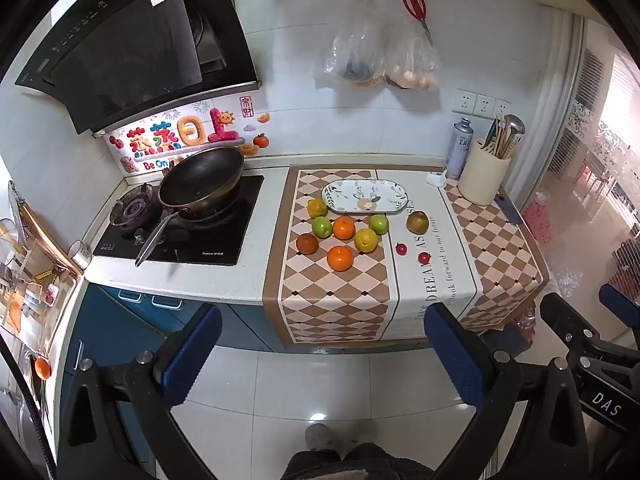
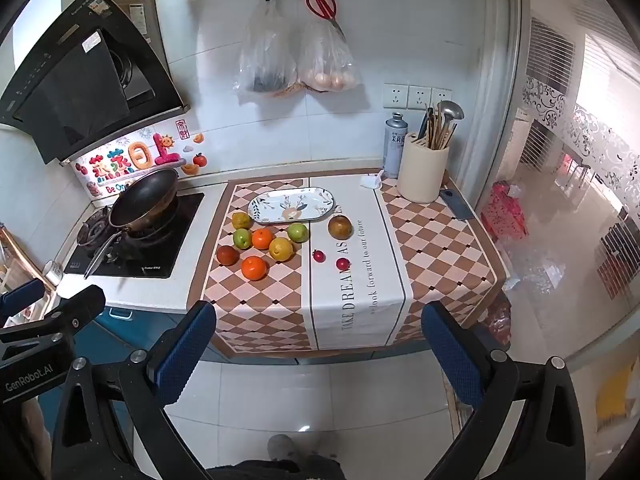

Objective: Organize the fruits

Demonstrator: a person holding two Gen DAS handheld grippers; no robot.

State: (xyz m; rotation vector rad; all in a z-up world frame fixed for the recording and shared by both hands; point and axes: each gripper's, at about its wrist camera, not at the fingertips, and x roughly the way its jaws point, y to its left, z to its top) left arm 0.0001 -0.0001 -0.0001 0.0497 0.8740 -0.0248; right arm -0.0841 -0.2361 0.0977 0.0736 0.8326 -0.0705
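Several fruits lie on a checkered cloth over the counter: two oranges, two green apples, yellow fruits, a dark red fruit, a brown fruit and two small red fruits. Behind them sits an empty oval patterned plate. My left gripper and right gripper are both open and empty, held back from the counter above the floor.
A wok rests on the stove at left. A cream utensil holder, a spray can and a phone stand at the back right. Bags hang on the wall.
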